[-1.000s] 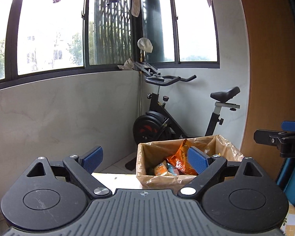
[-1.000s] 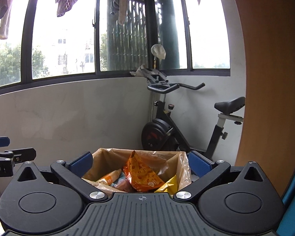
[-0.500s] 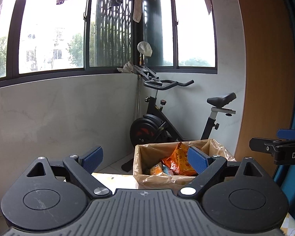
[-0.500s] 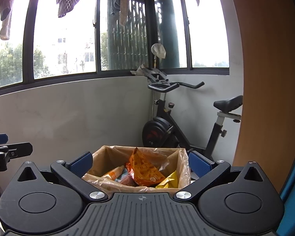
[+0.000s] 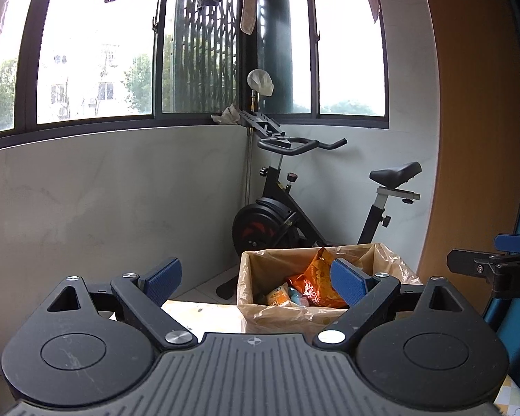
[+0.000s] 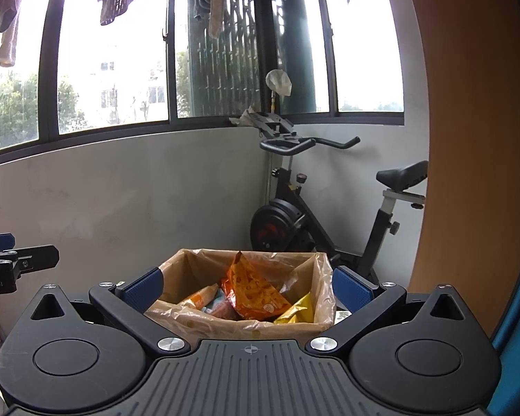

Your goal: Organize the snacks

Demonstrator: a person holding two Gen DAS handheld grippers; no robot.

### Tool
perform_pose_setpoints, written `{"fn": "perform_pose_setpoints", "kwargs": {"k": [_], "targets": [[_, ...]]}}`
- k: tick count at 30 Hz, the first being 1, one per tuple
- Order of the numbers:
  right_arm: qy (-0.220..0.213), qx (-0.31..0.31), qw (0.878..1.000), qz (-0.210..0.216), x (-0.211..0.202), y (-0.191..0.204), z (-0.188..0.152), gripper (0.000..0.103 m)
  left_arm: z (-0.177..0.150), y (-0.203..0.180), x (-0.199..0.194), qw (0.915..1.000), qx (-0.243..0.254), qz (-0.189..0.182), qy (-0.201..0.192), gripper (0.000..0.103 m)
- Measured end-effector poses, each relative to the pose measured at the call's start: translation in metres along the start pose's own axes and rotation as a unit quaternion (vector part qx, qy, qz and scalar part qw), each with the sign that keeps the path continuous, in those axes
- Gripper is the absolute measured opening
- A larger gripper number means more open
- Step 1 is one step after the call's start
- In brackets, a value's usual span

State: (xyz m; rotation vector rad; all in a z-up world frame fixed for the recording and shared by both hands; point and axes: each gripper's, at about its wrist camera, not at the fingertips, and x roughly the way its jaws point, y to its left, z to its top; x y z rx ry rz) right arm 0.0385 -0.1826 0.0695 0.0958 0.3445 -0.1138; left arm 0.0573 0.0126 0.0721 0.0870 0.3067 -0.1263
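Note:
A cardboard box lined with a clear plastic bag (image 5: 277,315) (image 6: 190,263) stands on the table and holds several snack packs. An orange chip bag (image 5: 312,284) (image 6: 253,291) stands tallest, with a yellow pack (image 6: 298,310) and smaller packs beside it. My left gripper (image 5: 256,279) is open and empty, held back from the box and to its left. My right gripper (image 6: 248,286) is open and empty, with the box between its fingers in view but farther off. Each gripper shows at the edge of the other's view.
A black exercise bike (image 5: 294,208) (image 6: 305,215) stands in the corner behind the box. A grey wall under wide windows runs behind. A wooden panel (image 5: 475,138) rises at the right. The pale table top (image 5: 204,312) shows left of the box.
Both grippers have drawn back and up slightly from the box, so it sits lower and smaller in view. Both stay open and empty.

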Motion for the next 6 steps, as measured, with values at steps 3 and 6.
{"fn": "perform_pose_setpoints", "kwargs": {"k": [3, 6], "targets": [[0.002, 0.005, 1.0, 0.001, 0.0008, -0.0021, -0.0002, 0.103, -0.0008, 0.0004, 0.0009, 1.0, -0.002, -0.002, 0.0, 0.094], [0.004, 0.006, 1.0, 0.0, 0.0015, -0.0026, -0.002, 0.103, -0.0015, -0.0003, 0.0018, 1.0, 0.004, 0.004, -0.001, 0.094]]}}
